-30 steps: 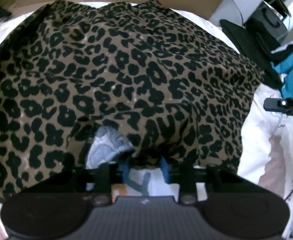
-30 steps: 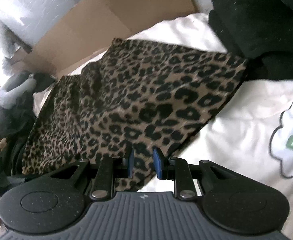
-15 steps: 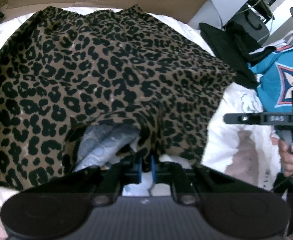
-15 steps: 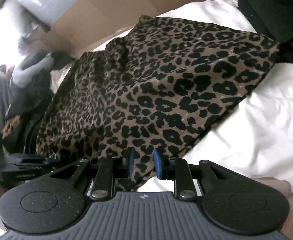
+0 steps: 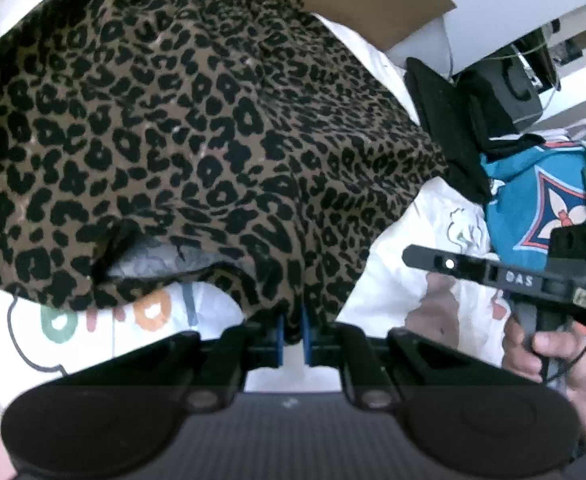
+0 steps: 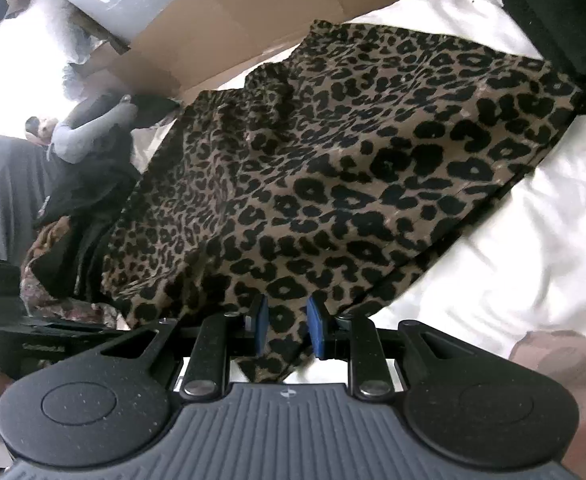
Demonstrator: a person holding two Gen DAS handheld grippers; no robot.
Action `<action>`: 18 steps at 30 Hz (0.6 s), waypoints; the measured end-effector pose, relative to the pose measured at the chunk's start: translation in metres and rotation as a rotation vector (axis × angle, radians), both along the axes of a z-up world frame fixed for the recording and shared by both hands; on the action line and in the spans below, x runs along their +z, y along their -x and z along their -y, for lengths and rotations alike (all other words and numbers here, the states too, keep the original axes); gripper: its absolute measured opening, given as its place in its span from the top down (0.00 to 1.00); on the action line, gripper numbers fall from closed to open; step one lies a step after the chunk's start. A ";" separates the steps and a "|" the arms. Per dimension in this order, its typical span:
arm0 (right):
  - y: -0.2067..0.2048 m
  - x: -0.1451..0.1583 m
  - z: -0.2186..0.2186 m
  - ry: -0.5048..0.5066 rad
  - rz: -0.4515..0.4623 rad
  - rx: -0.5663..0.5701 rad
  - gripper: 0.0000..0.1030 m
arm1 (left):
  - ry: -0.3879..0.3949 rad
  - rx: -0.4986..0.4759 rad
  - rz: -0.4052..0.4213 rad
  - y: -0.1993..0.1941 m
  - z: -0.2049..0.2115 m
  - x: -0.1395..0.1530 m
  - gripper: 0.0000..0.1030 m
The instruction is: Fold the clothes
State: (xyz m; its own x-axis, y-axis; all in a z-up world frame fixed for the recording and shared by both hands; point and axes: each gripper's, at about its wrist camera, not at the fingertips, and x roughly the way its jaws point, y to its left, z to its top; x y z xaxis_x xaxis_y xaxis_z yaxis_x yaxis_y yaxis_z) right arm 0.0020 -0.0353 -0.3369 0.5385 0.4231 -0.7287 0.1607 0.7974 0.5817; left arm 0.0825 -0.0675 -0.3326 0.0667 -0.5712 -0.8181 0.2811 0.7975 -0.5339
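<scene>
Black clothes (image 5: 449, 128) and teal garment (image 5: 533, 196) – crowding the leopard-print skirt's (image 5: 197, 128) edge.

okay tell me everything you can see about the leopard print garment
The leopard print garment is thin, soft-looking brown fabric with black spots, spread wide over a white printed sheet. Its far edge looks gathered, near a cardboard sheet. The near hem is lifted: the left gripper is shut on it, a paler lining showing beneath, and the right gripper holds another corner. Dark clothes lie by one side.
</scene>
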 end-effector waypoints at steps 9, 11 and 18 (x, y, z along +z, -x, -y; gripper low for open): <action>0.001 -0.008 -0.019 -0.083 -0.017 0.080 0.78 | 0.043 0.071 -0.111 0.003 -0.002 -0.035 0.91; 0.000 -0.010 -0.024 -0.114 -0.024 0.091 0.78 | 0.057 0.069 -0.121 0.004 0.000 -0.037 0.91; -0.008 -0.027 -0.046 -0.217 -0.060 0.114 0.78 | 0.002 -0.025 -0.084 0.015 -0.004 -0.025 0.82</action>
